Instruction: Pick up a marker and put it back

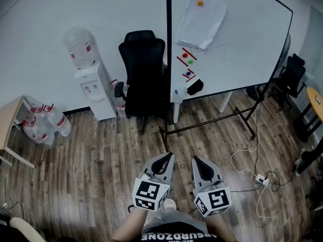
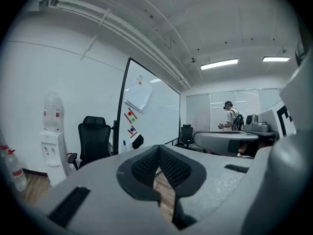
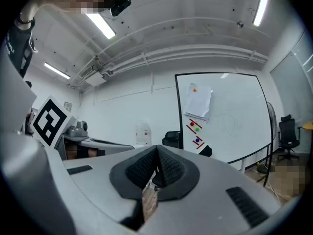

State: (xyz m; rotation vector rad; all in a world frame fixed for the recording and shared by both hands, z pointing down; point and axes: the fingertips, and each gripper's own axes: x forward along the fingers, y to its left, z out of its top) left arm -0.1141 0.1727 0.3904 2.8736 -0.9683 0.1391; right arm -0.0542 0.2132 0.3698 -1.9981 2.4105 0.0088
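A wood-floored room holds a whiteboard [image 1: 242, 39], with red markers [image 1: 189, 54] stuck on it, well apart from both claws. The left claw [image 1: 164, 159] and right claw [image 1: 200, 162] are shut tight, holding nothing. A shut claw could knock a marker down.

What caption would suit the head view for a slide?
Left gripper and right gripper, both shut and empty, face a whiteboard holding red markers.
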